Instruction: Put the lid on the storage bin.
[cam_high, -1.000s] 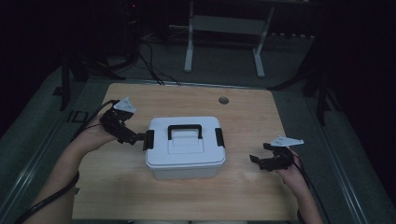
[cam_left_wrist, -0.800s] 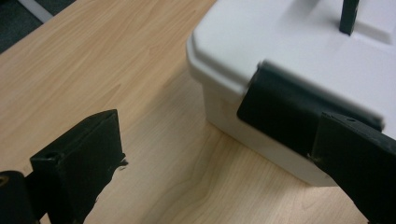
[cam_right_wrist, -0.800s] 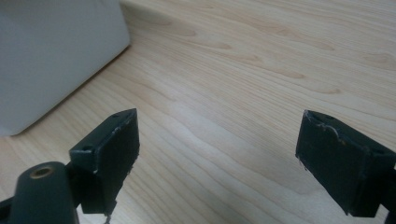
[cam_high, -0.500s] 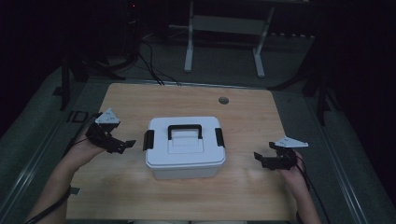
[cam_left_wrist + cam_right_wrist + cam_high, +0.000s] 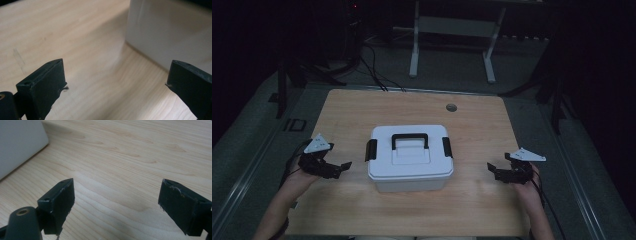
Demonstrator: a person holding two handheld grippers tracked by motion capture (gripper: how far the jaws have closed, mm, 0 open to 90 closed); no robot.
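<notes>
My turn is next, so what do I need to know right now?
Left gripper: open, empty, just left of the white plastic box with a black handle, not touching it.
Right gripper: open, empty, farther off on the box's right.
The box sits mid wooden table, lid on, black side latches seemingly down.
Done: nothing visible on the box.
Left: probably undo both latches and lift the lid.

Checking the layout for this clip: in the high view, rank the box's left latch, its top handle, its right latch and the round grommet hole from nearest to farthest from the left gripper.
From the left gripper:
1. Left latch, on the near side of the white box.
2. Top handle, lid centre.
3. Right latch, far side of the box.
4. Grommet hole, near the table's back edge.
</notes>
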